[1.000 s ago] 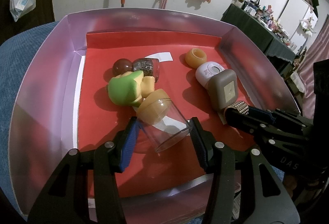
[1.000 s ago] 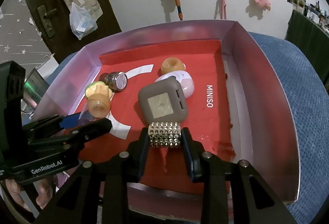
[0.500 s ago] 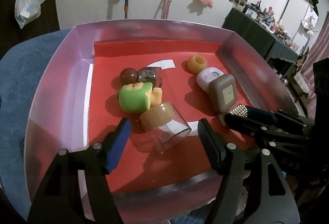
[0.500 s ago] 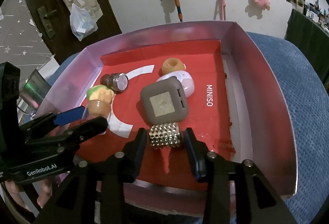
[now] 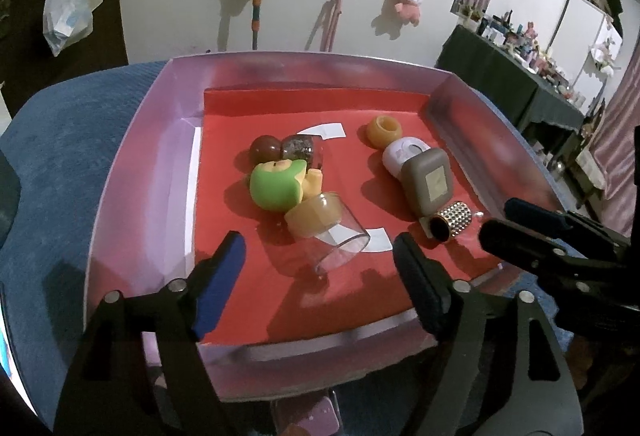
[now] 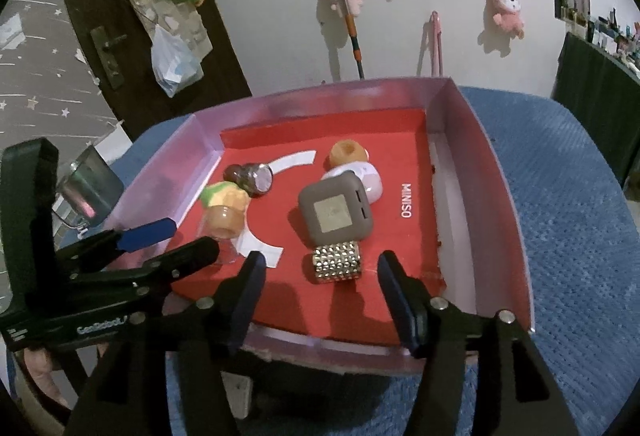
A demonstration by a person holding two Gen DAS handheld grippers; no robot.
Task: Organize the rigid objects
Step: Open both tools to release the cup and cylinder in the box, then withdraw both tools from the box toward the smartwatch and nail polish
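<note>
A home bedroom — plush toys hung on the wall, cluttered dresser.

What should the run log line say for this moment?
left gripper: opening, empty | right gripper: opening, empty | clear cup, studded cylinder: in tray

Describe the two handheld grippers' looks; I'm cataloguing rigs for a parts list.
Both are matte black. The left gripper has two flat fingers with blue pads on the inner faces, silver screws at the joints and white GenRobot lettering along its side, read in the right wrist view. The right gripper matches: black fingers, dark blue pads, silver screws. No cables or sleeves show.
</note>
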